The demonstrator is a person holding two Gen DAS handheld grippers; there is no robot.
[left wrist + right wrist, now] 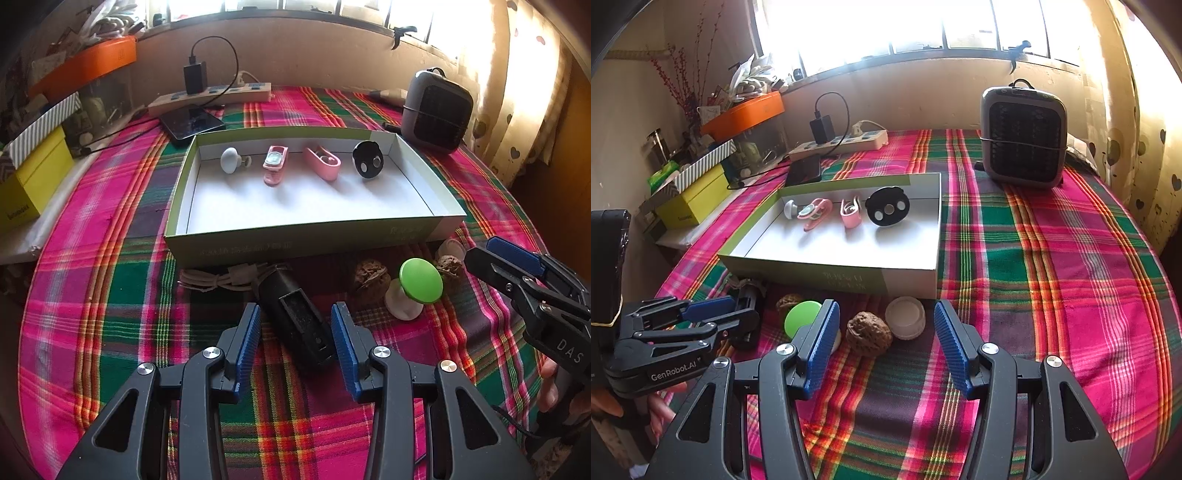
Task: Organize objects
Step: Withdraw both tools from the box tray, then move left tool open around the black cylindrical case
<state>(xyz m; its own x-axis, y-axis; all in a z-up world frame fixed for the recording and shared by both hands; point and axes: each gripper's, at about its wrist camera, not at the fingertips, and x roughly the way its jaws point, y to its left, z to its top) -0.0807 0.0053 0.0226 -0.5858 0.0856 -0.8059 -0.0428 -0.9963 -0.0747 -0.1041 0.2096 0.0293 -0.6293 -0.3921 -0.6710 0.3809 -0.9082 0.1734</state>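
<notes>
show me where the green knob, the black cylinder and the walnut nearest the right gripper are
green knob (421, 280), left wrist view, on its round green top
black cylinder (291, 317), left wrist view, on its upper side
walnut (868, 332), right wrist view, on its wrinkled shell

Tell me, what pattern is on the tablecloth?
Plaid tablecloth in pink, green and orange; right wrist view.

Left gripper (295, 325): angled downward, jaws parted, pads pressing nothing. Right gripper (882, 328): angled downward beside it, jaws parted, nothing gripped. Fingers (550, 384) wrap its handle.
</notes>
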